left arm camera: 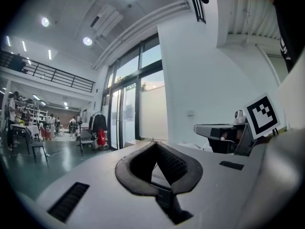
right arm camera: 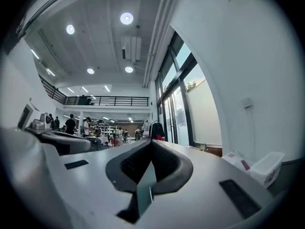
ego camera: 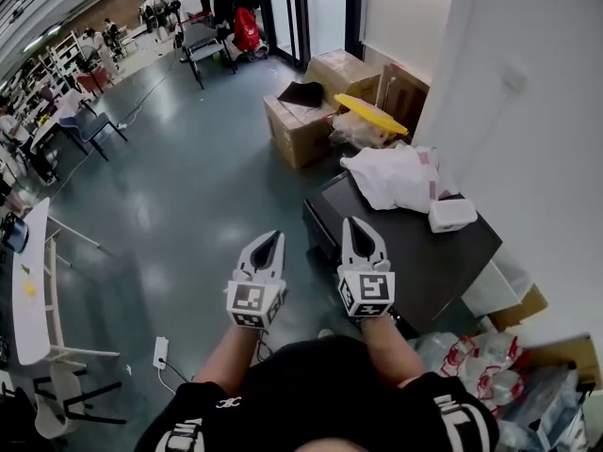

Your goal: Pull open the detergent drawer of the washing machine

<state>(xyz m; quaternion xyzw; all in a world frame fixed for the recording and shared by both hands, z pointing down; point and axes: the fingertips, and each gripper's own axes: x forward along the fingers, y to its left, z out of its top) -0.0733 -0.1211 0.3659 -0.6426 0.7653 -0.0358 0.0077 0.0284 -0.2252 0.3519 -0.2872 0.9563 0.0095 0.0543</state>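
In the head view a dark-topped machine [ego camera: 415, 252] stands low by the white wall at the right; its front and any detergent drawer are hidden from here. My left gripper [ego camera: 273, 237] hangs over the grey floor, left of the machine, shut and with nothing in it. My right gripper [ego camera: 354, 222] is over the machine's near left corner, also shut and empty. In the left gripper view the left gripper [left arm camera: 155, 143] points level into the hall, jaws together. The right gripper [right arm camera: 151, 141] in its own view does the same, with the wall to its right.
A white plastic bag [ego camera: 396, 175] and a white tub [ego camera: 452, 215] lie on the machine's top. Cardboard boxes [ego camera: 311, 116] with a yellow lid [ego camera: 370, 113] stand behind it. Packed bags [ego camera: 480, 365] crowd the near right. A white table [ego camera: 28, 290] and a power strip [ego camera: 160, 351] are at the left.
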